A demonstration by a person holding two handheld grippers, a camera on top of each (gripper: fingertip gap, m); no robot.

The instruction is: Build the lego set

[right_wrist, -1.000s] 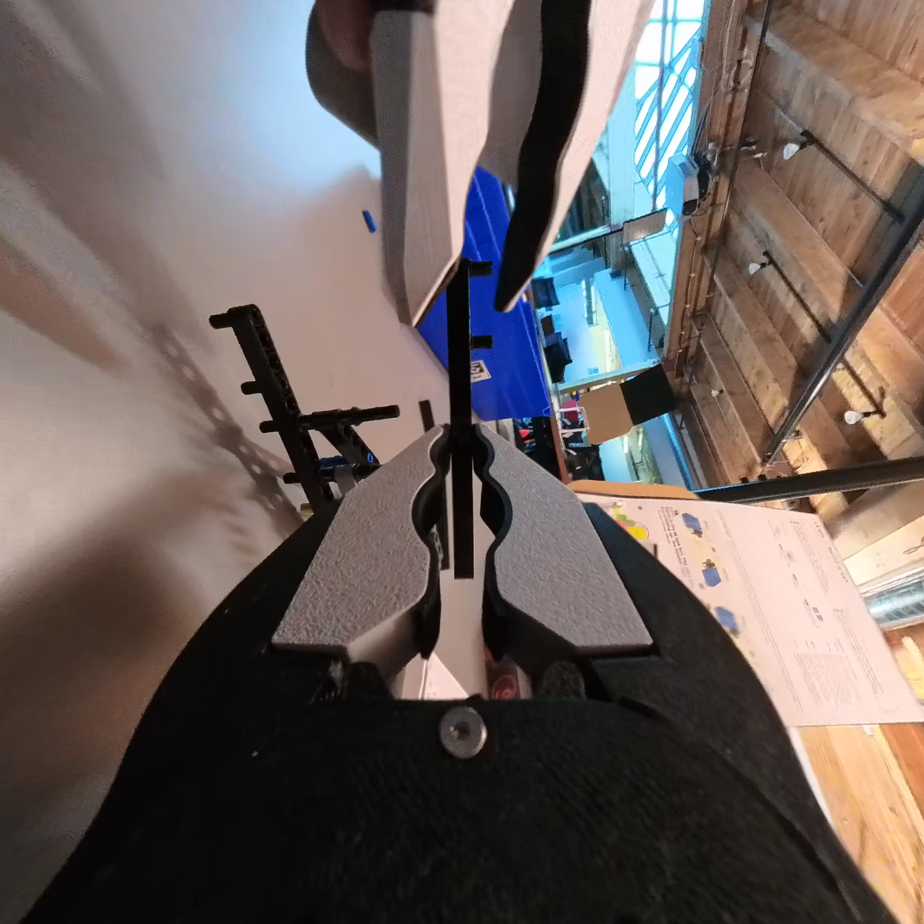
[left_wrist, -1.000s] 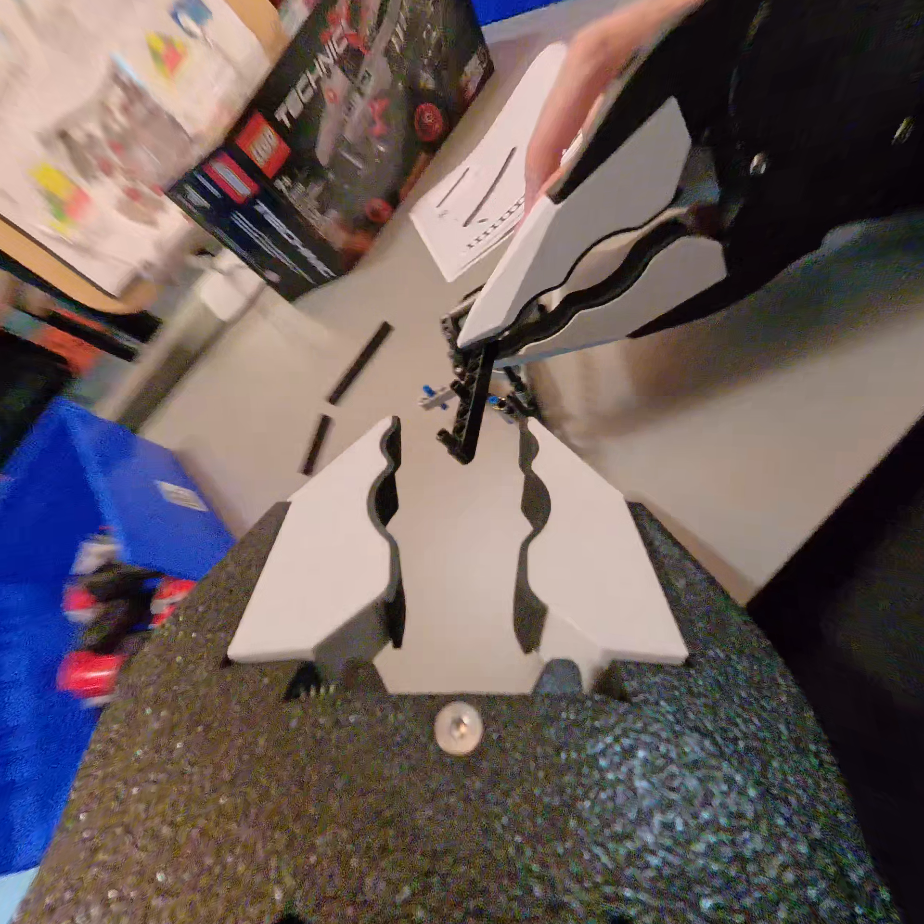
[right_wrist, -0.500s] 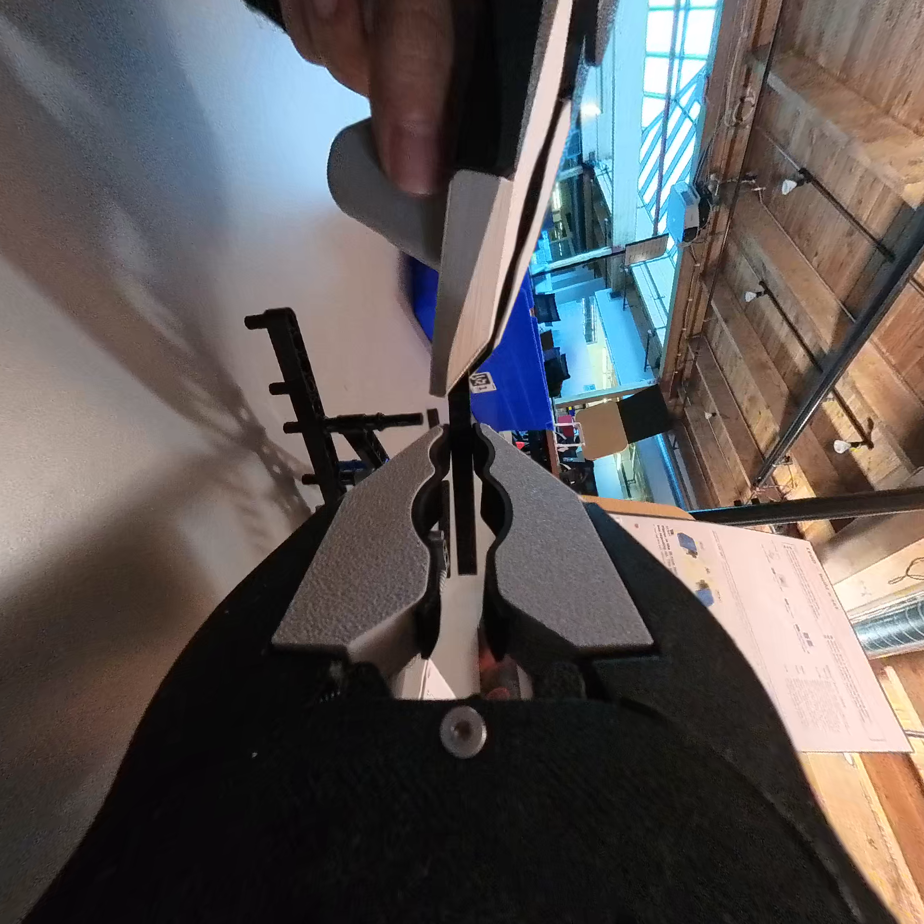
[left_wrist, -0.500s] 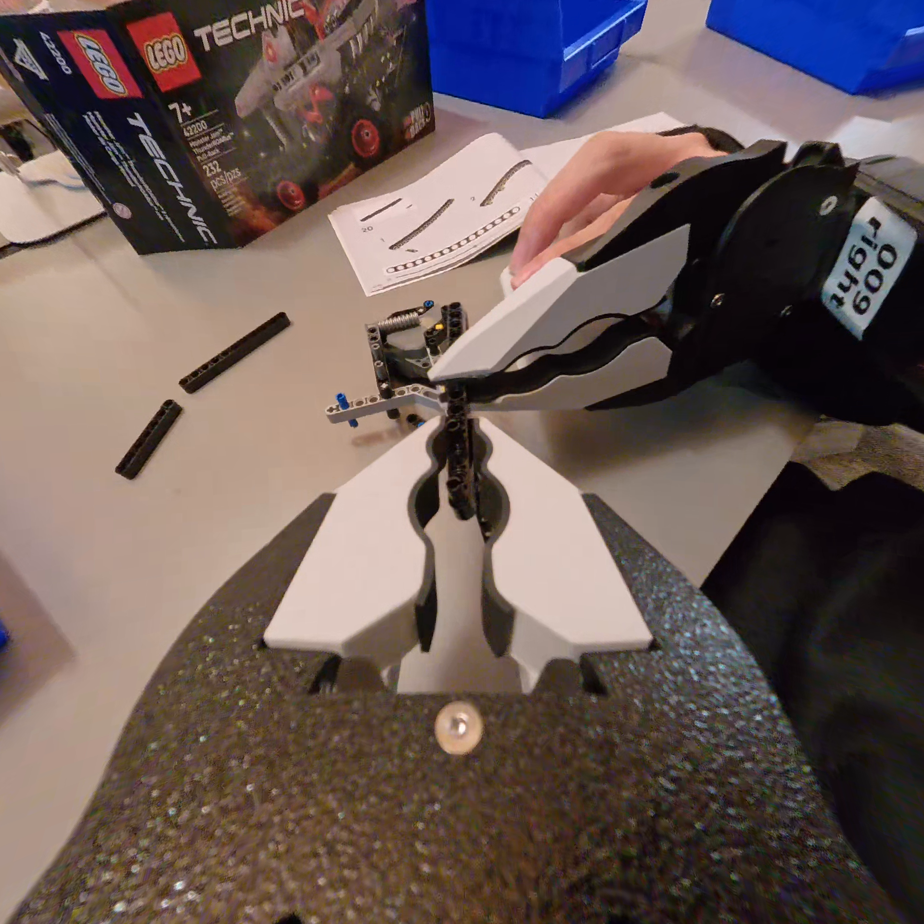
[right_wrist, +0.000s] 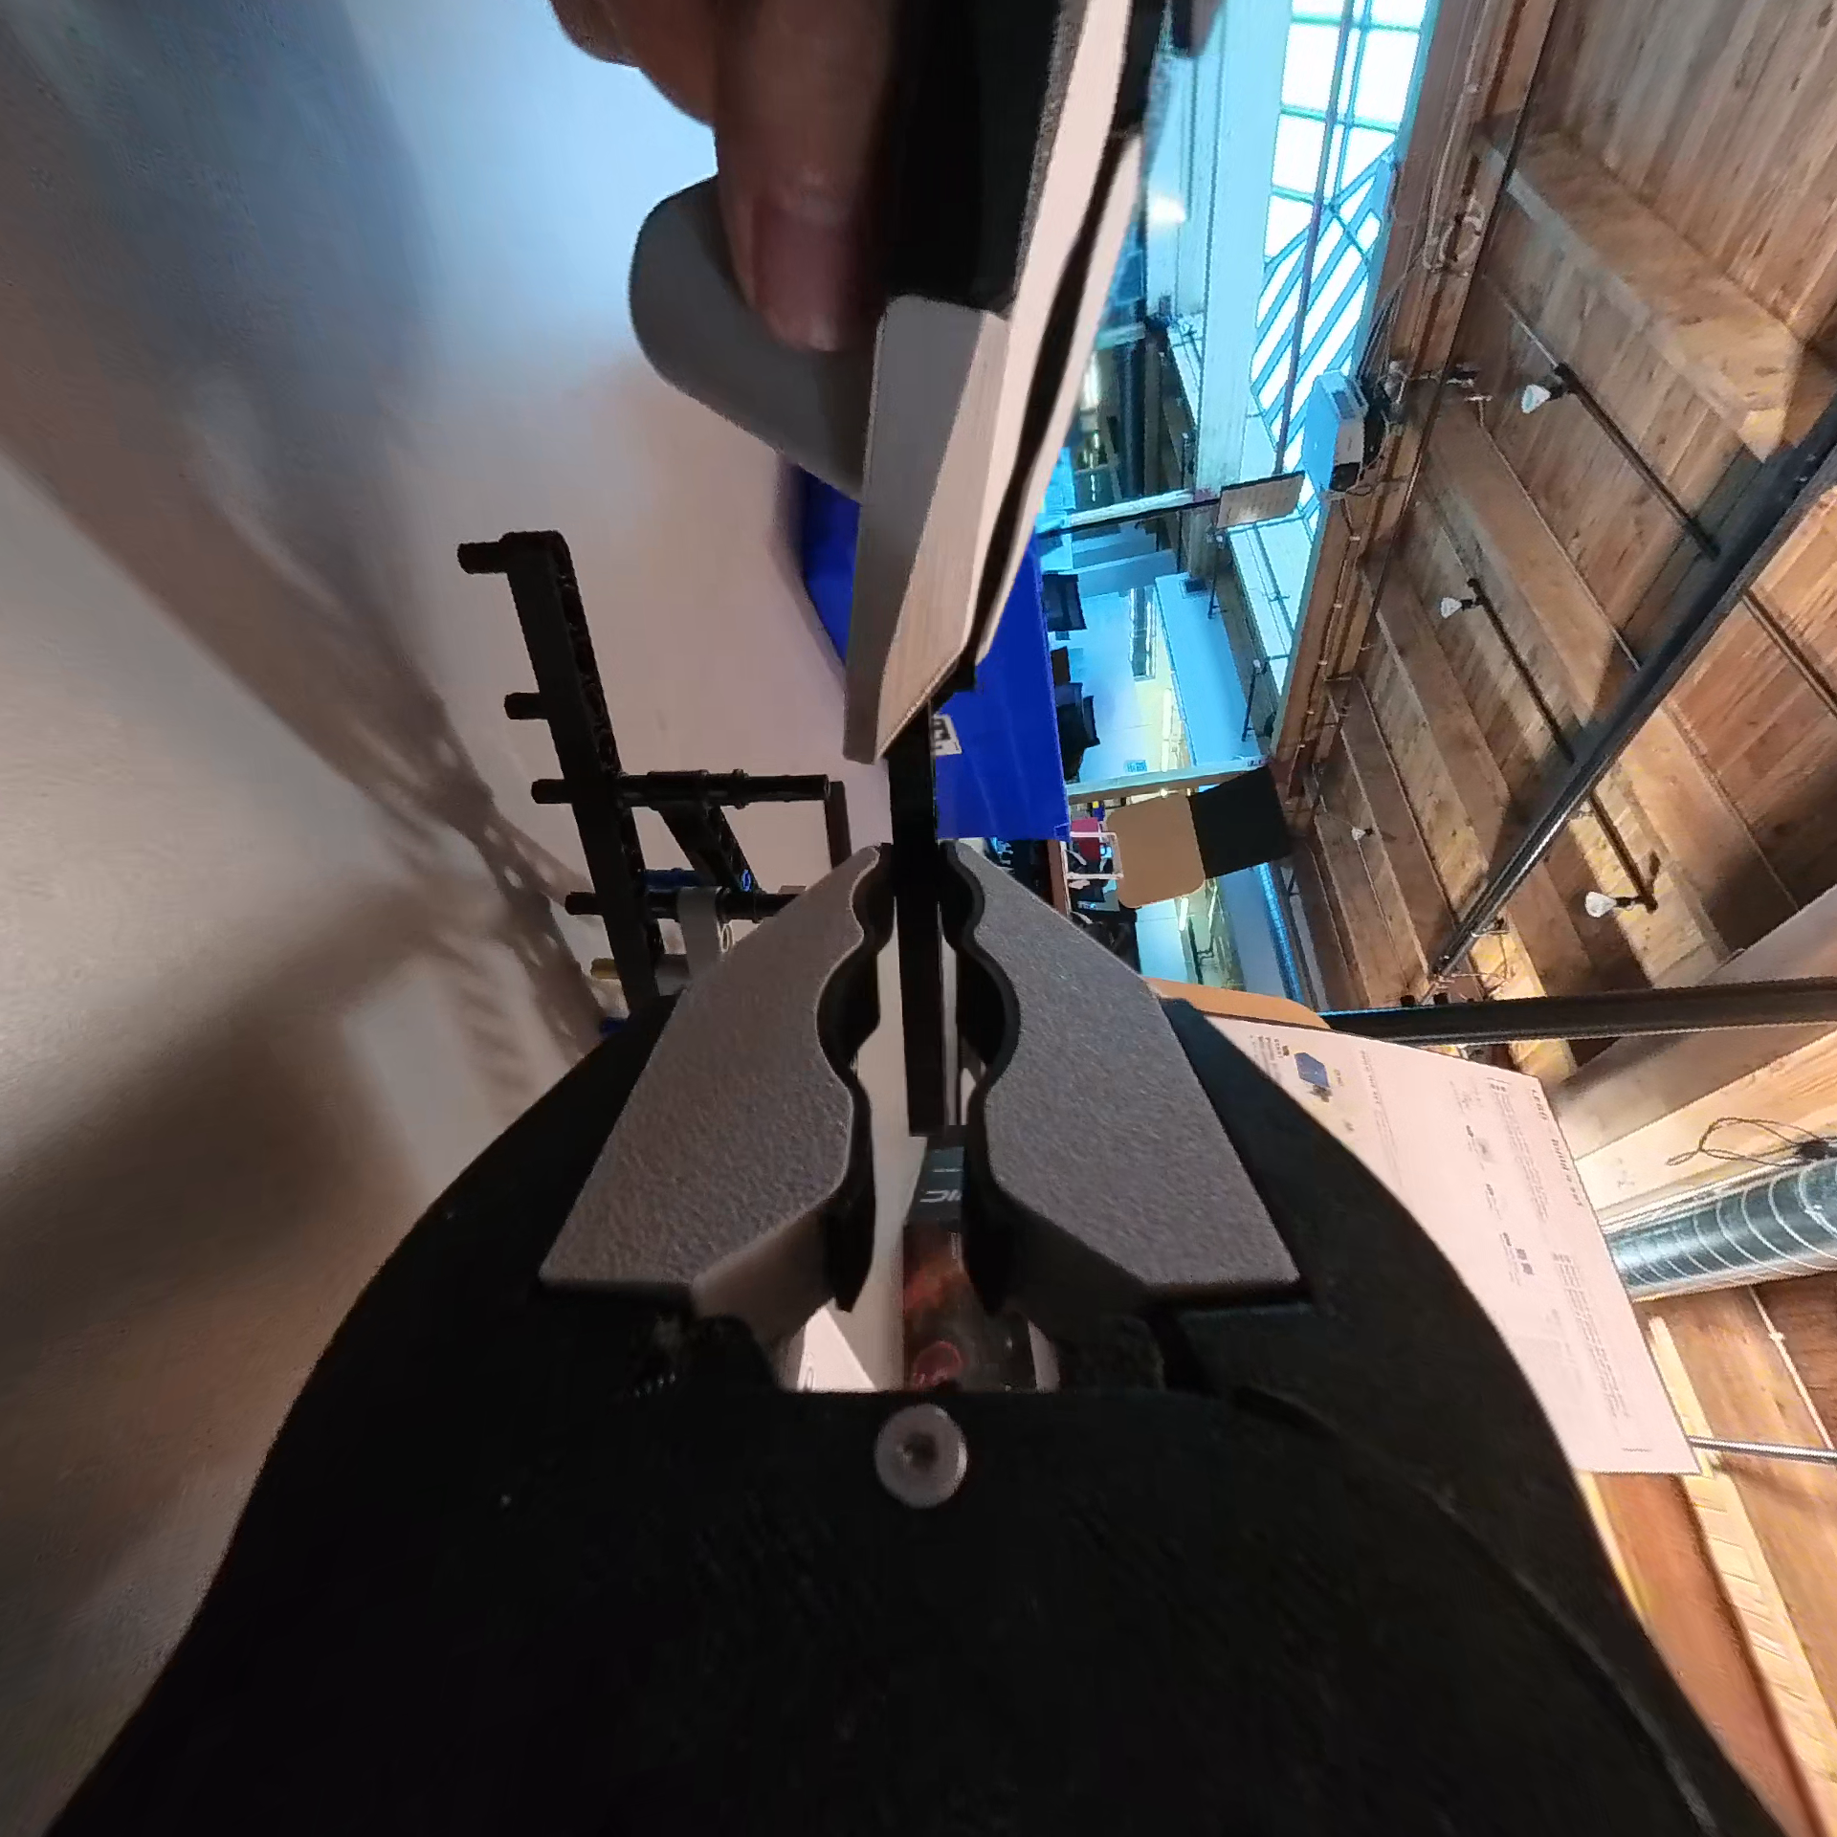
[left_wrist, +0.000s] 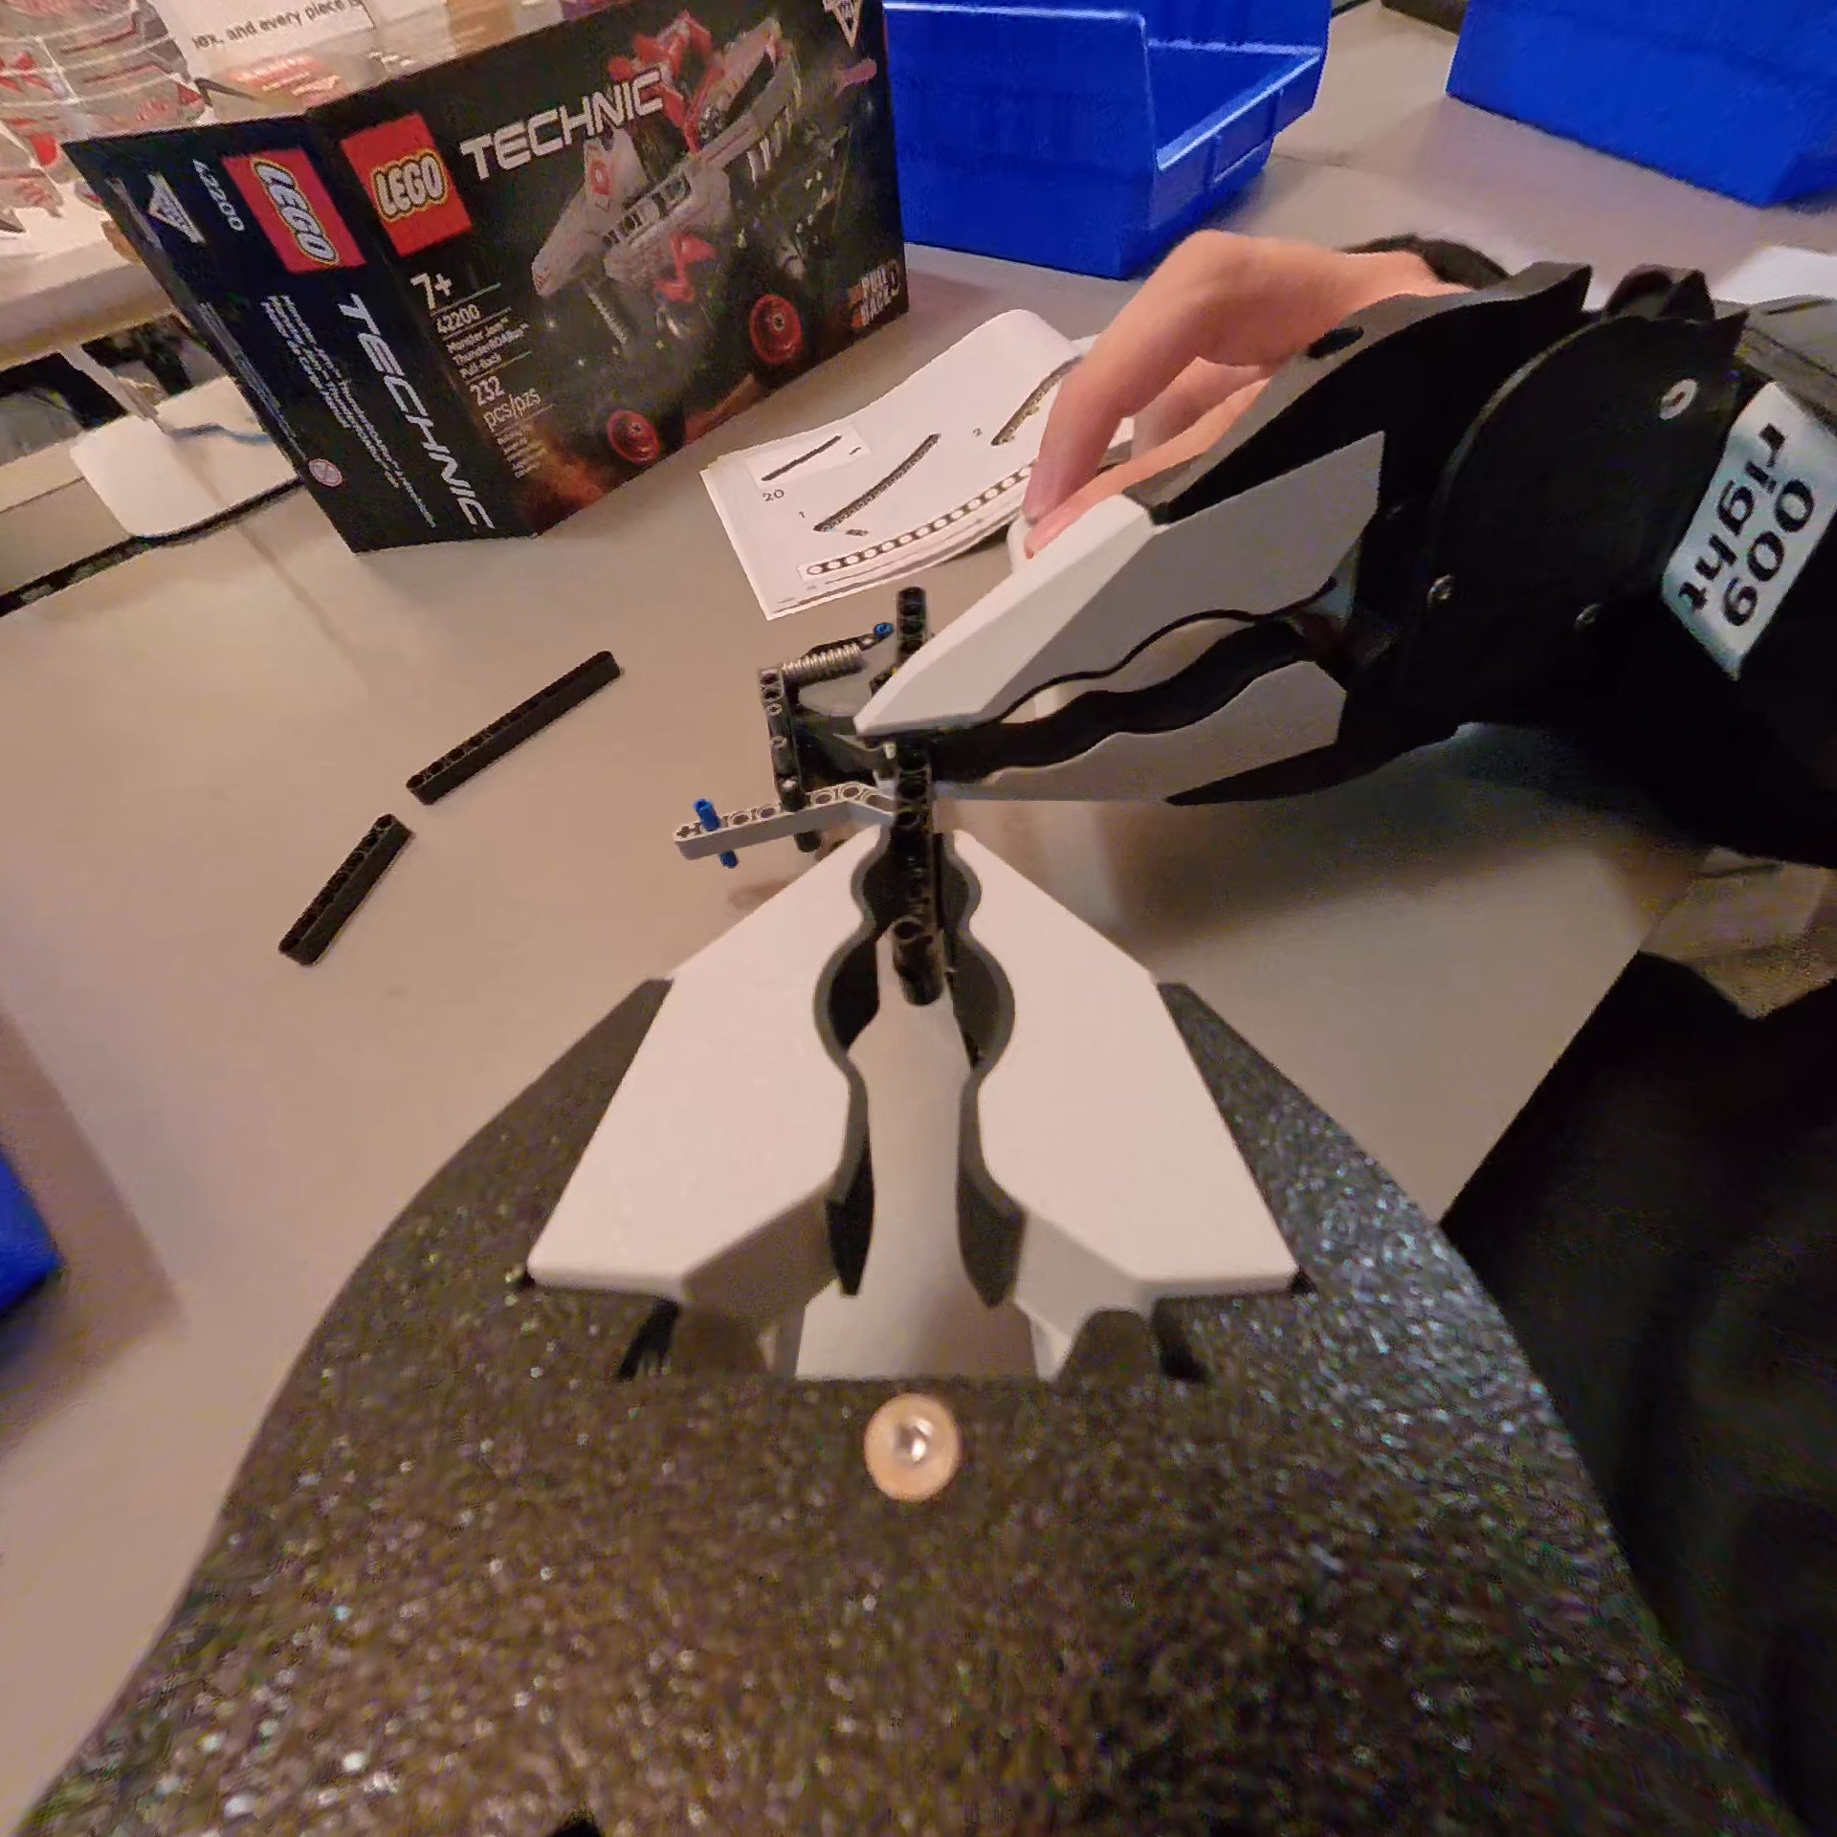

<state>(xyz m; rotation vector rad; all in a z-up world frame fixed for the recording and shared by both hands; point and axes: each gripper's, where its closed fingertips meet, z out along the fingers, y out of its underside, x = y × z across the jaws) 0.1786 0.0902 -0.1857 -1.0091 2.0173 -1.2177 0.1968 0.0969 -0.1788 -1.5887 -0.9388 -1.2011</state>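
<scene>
A black beam (left_wrist: 915, 915) is gripped by both grippers at once, held above the grey table (left_wrist: 298, 1044). My left gripper (left_wrist: 910, 845) is shut on its near end. My right gripper (left_wrist: 885, 741) reaches in from the right and is shut on the same beam higher up. In the right wrist view the beam (right_wrist: 919, 994) runs between my right gripper's tips (right_wrist: 915, 855), and the left gripper (right_wrist: 895, 726) comes down onto it from above. A partly built black frame (left_wrist: 795, 716) with a grey beam and blue pin (left_wrist: 765, 820) stands just behind; it also shows in the right wrist view (right_wrist: 596, 795).
Two loose black beams (left_wrist: 512, 726) (left_wrist: 343, 890) lie on the table to the left. The set's box (left_wrist: 517, 278) stands at the back left, an open instruction booklet (left_wrist: 875, 497) beside it. Blue bins (left_wrist: 1093, 119) (left_wrist: 1640, 89) stand behind. A hand (left_wrist: 1173, 358) holds the right gripper. Less than 4 cm separates the two grippers' tips.
One second ago my left gripper was open and clear of the beam. It has swung round and shut on the beam that the right gripper holds. Little has moved in the last half second.
</scene>
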